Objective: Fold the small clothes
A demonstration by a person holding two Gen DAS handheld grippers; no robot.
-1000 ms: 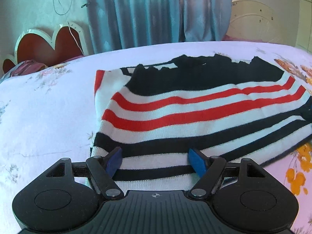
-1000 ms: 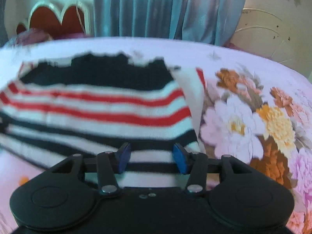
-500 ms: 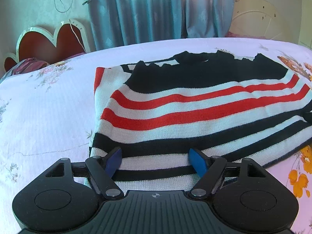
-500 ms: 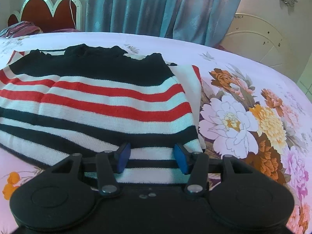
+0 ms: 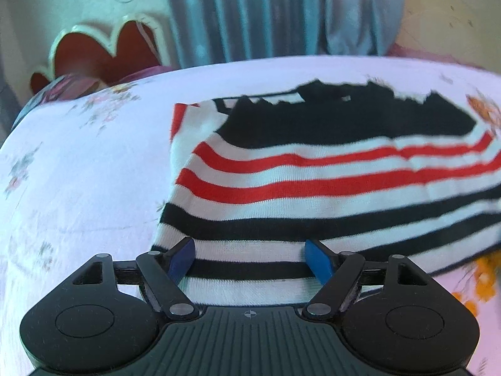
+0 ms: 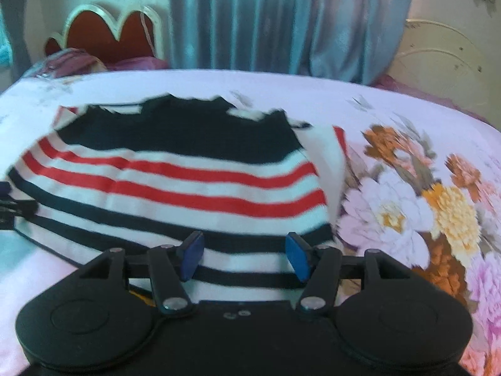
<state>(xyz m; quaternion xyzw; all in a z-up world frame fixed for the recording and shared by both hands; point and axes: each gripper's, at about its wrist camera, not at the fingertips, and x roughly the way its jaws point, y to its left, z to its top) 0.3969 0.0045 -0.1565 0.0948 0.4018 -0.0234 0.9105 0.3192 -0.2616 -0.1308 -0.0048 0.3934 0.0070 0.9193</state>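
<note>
A knitted sweater (image 5: 313,188) with black, red and white stripes lies folded flat on the bed, black yoke at the far side. My left gripper (image 5: 250,258) hovers over its near left corner. The jaws stand wide apart and the hem shows between the blue pads without touching them. In the right wrist view the same sweater (image 6: 188,188) fills the left half. My right gripper (image 6: 244,255) is over the near right corner with its jaws opening. Striped cloth shows between its pads, which do not press on it.
The bed sheet (image 5: 78,188) is pale pink, with large printed flowers (image 6: 407,213) to the right of the sweater. A red heart-shaped headboard (image 5: 103,50) and blue curtains (image 5: 266,12) stand behind the bed. A dark part shows at the left edge (image 6: 12,206) of the right wrist view.
The right gripper's jaws have spread wider and it has lifted slightly off the hem. The left gripper stays over the left corner, tilted a little, jaws as wide as before.
</note>
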